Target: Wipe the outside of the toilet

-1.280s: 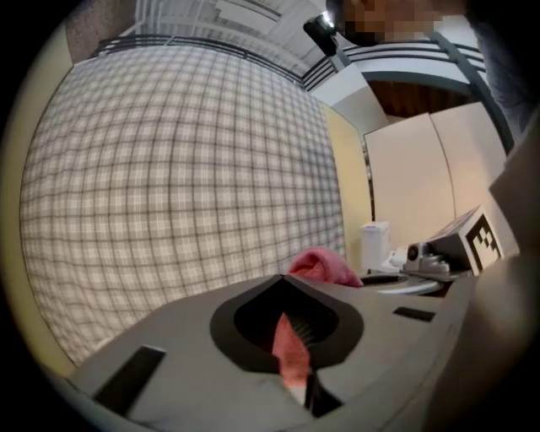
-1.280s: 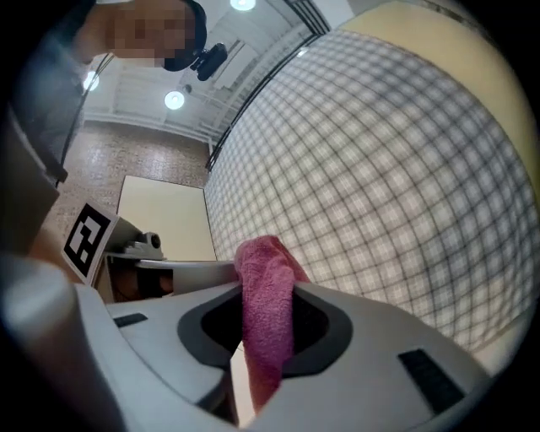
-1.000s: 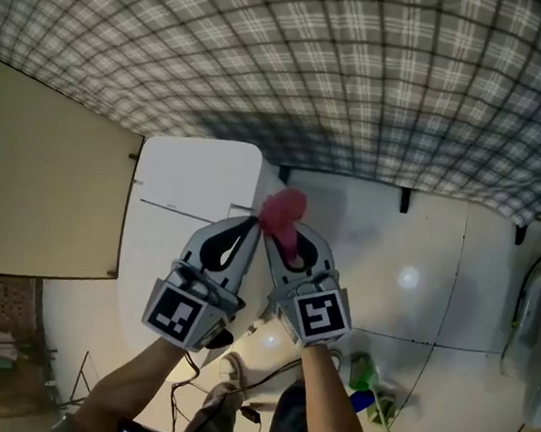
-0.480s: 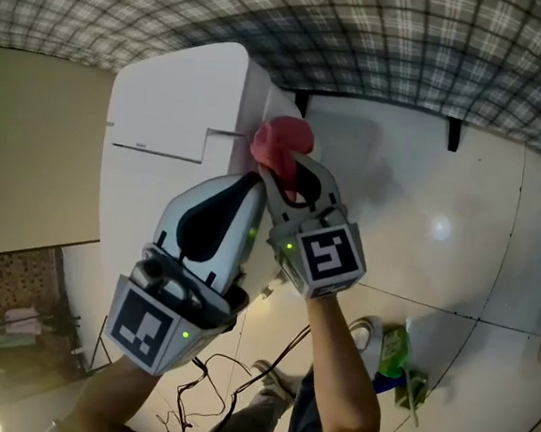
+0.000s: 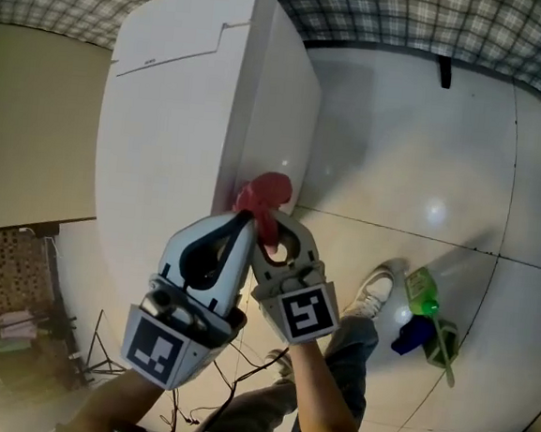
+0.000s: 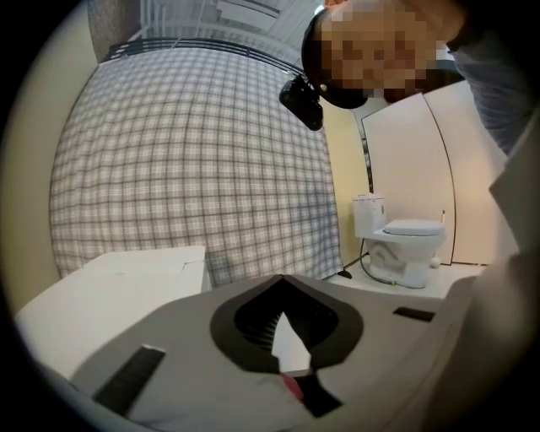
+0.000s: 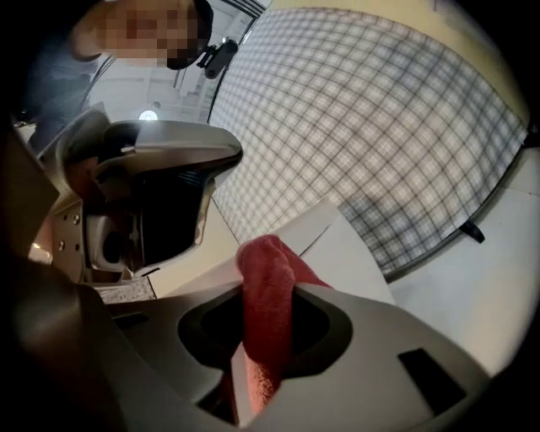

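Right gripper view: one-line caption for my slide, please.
Right gripper shut on a red cloth, bunched end towards a white box, checked curtain behind.

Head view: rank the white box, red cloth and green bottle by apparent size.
Largest: white box. Then red cloth and green bottle, which look about alike; the cloth is nearer the camera, so I leave them unranked.

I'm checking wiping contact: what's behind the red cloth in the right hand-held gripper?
The side wall of the white box lies directly behind the red cloth, held by the right hand-held gripper. Whether the cloth touches it cannot be seen; the cloth covers that spot.
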Demonstrator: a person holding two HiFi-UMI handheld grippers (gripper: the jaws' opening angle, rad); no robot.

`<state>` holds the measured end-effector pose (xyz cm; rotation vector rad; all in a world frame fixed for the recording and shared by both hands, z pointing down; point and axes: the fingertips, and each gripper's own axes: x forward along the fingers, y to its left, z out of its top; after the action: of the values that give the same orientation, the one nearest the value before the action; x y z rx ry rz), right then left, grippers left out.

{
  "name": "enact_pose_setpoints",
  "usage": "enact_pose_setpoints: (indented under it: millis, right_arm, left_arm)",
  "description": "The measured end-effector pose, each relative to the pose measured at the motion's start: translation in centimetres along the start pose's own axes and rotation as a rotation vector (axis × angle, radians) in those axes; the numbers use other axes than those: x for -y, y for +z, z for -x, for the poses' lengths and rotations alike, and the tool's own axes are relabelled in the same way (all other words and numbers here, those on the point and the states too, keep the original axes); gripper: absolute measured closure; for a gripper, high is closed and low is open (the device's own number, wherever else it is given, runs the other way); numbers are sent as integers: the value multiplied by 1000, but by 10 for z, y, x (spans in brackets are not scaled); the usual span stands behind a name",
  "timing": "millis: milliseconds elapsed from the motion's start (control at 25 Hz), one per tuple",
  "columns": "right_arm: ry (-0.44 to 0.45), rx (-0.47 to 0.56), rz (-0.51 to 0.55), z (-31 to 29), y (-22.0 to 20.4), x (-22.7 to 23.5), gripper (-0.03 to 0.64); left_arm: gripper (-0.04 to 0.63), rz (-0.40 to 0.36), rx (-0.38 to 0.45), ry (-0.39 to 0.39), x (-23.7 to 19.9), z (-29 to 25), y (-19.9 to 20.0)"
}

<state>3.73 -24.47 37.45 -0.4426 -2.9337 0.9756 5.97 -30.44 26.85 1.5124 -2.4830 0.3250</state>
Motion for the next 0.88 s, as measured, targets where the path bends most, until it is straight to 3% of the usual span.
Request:
enact_pose_setpoints:
  millis: [160, 320, 520, 720, 880]
  right_arm:
    - [10, -9, -15, 40, -41, -50, 531]
    - [-9, -27, -22, 50, -59, -43, 531]
    - [-32, -19, 10, 22, -29, 18, 531]
    - [-31, -24, 52, -41, 28, 109, 531]
    - [-13, -75, 84, -98, 47, 172, 531]
  left_arm:
    - [589, 40, 1, -19, 29, 44, -24]
    - [589, 31, 5, -46, 43, 48, -38]
    - [589, 29, 13, -40, 35, 13, -35]
    - [589, 59, 16, -7, 8, -55, -26]
    - [589, 60, 0, 37, -16, -109, -32]
